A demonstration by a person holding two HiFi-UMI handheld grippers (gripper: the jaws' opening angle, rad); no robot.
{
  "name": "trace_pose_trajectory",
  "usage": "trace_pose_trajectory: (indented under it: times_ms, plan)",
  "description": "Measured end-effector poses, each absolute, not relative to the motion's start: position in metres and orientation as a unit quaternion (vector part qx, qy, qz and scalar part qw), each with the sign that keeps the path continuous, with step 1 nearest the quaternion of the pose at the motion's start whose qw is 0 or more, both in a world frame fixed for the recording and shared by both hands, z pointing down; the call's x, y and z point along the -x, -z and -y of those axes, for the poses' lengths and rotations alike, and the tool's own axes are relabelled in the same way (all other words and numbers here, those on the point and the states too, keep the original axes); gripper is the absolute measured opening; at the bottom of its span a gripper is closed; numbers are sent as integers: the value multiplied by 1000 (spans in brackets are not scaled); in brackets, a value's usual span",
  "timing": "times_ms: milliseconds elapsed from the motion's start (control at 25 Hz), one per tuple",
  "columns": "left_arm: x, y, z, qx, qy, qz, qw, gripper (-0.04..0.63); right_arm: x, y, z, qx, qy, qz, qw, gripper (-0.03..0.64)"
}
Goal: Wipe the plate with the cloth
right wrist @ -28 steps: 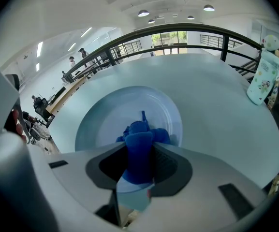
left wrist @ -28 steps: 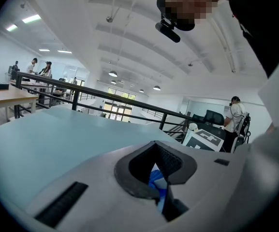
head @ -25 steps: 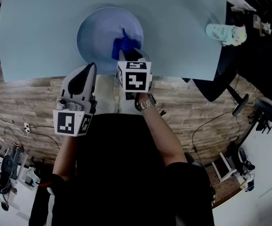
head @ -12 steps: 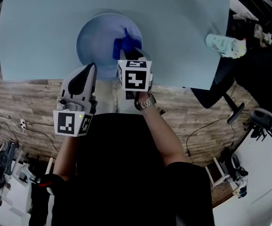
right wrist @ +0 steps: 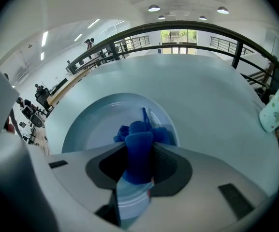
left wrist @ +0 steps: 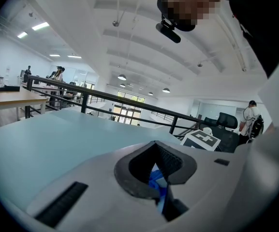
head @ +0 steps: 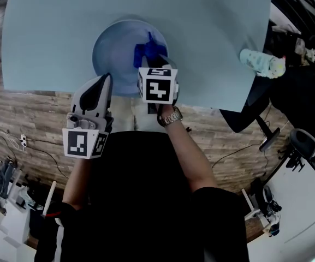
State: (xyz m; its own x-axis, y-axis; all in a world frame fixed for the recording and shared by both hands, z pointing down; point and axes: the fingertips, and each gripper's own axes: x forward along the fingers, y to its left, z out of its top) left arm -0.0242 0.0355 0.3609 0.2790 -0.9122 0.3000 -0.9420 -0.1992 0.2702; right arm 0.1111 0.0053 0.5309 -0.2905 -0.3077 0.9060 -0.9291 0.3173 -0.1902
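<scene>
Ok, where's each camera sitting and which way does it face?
Head view: on the person's head, facing steeply down at table, plate, both grippers, forearms.
Left gripper view: on the left gripper, facing across the table; shut jaws below.
Right gripper view: on the right gripper, facing the plate and clamped cloth.
Head and right gripper views share plate and cloth.

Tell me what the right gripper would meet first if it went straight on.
Probably the plate: the right gripper, shut on the blue cloth, points at its right part, though depth is unclear.
</scene>
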Motion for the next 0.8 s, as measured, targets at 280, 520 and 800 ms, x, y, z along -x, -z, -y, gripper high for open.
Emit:
trace_pose_trajectory:
  times_ms: [280, 520, 800]
  plan:
    - [30, -353, -38, -777, -21, 598, 194, 0, -108, -511, 7, -453, -363, 724, 372, 118]
    - [36, -344, -47, -792, -17, 582, 182, 0, -102, -481, 1, -480, -347, 734, 332, 118]
    - [45, -328, -59, -812, -20, 560, 162, 0, -91, -439, -21, -505, -323, 753, 272, 118]
